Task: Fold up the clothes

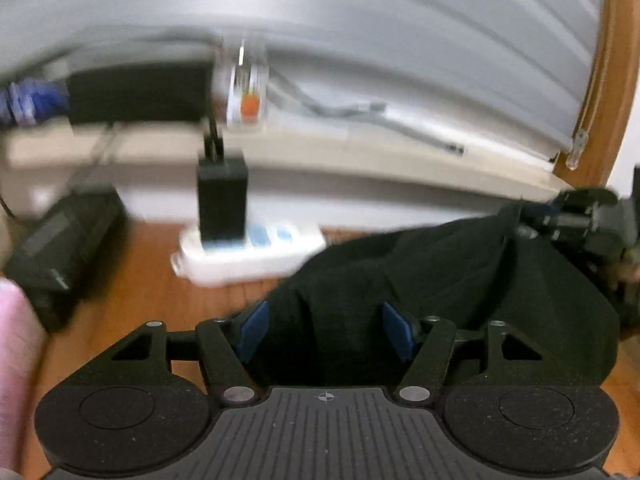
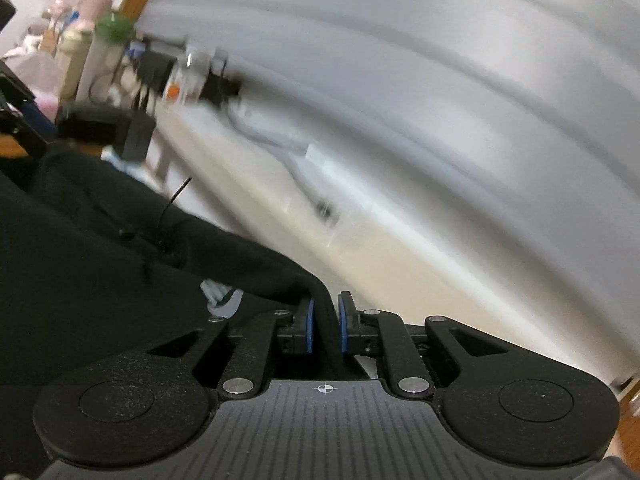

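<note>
Left wrist view puts the black garment point(image 1: 440, 288) straight ahead of me, bunched in a dark heap over the wooden floor point(image 1: 132, 280). My left gripper point(image 1: 326, 332) has its blue pads point(image 1: 254, 330) spread wide, with cloth lying between them but not pinched. At the garment's far right edge I can see my right gripper point(image 1: 576, 216) against the cloth.

From the right wrist, the black garment point(image 2: 100, 240) fills the lower left, and a fold of it runs up between the pads of my right gripper point(image 2: 326, 328), which are clamped tight on it.

Beyond the cloth, a white power strip point(image 1: 248, 256) lies on the floor with a black adapter point(image 1: 222, 200) plugged into it. The background is heavily blurred.
</note>
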`<act>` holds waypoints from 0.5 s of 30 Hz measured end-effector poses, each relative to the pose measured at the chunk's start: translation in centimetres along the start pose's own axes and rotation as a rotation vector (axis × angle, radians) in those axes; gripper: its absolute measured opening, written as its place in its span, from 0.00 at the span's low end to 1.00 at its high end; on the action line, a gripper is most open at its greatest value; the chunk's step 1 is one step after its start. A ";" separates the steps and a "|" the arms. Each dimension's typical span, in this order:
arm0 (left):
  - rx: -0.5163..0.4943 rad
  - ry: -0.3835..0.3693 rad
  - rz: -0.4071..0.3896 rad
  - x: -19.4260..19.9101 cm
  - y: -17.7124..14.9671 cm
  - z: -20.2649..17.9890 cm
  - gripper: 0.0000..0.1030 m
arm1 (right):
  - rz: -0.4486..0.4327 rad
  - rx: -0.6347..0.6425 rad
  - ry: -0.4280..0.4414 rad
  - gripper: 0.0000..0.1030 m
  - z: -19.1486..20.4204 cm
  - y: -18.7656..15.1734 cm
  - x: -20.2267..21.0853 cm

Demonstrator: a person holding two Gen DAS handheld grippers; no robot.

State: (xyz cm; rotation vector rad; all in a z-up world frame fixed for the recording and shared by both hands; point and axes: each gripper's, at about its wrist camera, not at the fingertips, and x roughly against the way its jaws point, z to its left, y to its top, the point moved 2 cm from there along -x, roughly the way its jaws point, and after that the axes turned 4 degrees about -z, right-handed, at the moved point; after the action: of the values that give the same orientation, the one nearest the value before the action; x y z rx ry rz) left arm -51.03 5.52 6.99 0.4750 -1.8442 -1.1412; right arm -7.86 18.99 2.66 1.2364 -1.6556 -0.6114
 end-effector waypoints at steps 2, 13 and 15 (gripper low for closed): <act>0.007 -0.030 0.014 -0.5 -0.4 0.1 0.58 | 0.052 0.018 0.028 0.13 0.6 -1.4 -0.9; -0.037 0.081 -0.043 1.2 0.1 -0.7 0.10 | -0.022 -0.057 0.037 0.13 -0.8 0.0 1.0; -0.055 0.141 -0.051 1.8 0.5 -0.8 0.10 | -0.076 -0.094 0.047 0.13 -1.6 1.8 2.2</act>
State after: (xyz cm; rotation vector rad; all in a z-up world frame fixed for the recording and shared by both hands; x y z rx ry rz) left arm -51.24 4.08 8.41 0.5594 -1.6840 -1.1598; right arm -7.32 17.86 5.62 1.2402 -1.5297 -0.6944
